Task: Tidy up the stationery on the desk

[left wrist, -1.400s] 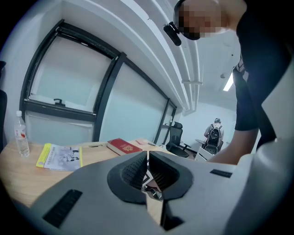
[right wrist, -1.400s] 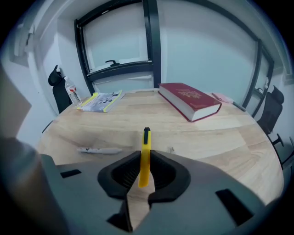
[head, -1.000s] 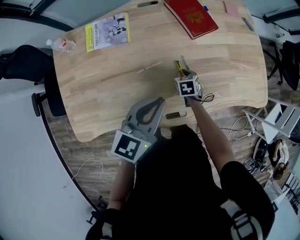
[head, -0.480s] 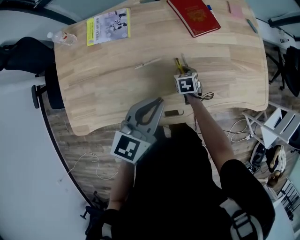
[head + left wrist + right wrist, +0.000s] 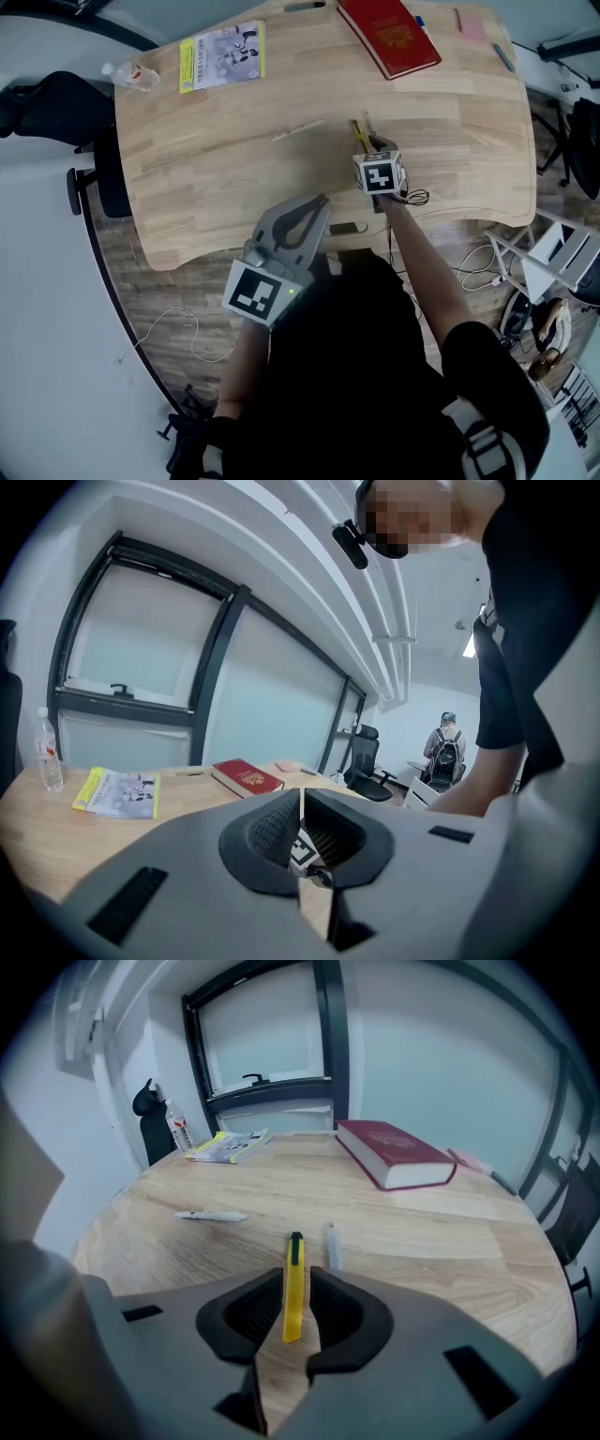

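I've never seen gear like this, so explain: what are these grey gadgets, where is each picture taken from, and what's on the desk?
There is no robot: a person holds a two-fingered gripper in each hand. The overhead picture comes from a camera on the person's head; the other two come from cameras on the grippers, looking along their fingers. On the desk lie a red book, a booklet, a water bottle, pens and a yellow utility knife. The left gripper is shut and empty. The right gripper has just been opening its fingers; the knife lies between them, not squeezed.

Head view looks down; gripper views low across shared desk [image 5: 234,169].
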{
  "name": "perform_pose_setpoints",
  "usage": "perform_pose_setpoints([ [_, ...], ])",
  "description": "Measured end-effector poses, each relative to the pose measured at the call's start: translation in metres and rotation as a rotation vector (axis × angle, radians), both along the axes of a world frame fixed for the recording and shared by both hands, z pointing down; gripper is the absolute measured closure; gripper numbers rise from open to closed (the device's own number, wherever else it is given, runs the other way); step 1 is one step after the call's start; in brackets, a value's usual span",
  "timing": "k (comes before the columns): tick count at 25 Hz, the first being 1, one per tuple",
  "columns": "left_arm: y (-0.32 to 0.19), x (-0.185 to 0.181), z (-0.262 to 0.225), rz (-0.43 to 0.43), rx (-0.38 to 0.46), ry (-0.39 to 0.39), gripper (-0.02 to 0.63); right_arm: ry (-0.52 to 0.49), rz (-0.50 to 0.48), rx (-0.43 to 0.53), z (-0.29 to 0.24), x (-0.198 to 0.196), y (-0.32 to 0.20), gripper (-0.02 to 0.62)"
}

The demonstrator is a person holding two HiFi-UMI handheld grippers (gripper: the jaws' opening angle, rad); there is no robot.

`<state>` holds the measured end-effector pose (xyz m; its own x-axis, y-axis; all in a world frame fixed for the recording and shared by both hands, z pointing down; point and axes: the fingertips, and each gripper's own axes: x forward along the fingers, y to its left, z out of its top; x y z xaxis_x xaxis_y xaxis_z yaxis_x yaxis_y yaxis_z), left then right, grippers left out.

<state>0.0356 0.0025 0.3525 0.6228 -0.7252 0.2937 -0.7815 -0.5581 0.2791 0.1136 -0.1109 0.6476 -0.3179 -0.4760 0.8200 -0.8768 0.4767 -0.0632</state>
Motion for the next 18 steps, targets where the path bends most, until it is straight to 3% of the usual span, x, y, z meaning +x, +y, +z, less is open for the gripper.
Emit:
perform_pose_setpoints([
  [9,0.003,-0.012,-0.005,-0.024,0.001,0.002,0.566,0.031,-0.281,0.124,-0.03,-0.062,-0.01,0.445],
  [18,0.003,-0.047,-0.007,-0.059,-0.003,0.004,0.565,0.087,-0.583,0.129,-0.026,-0.136,0.0,0.407],
])
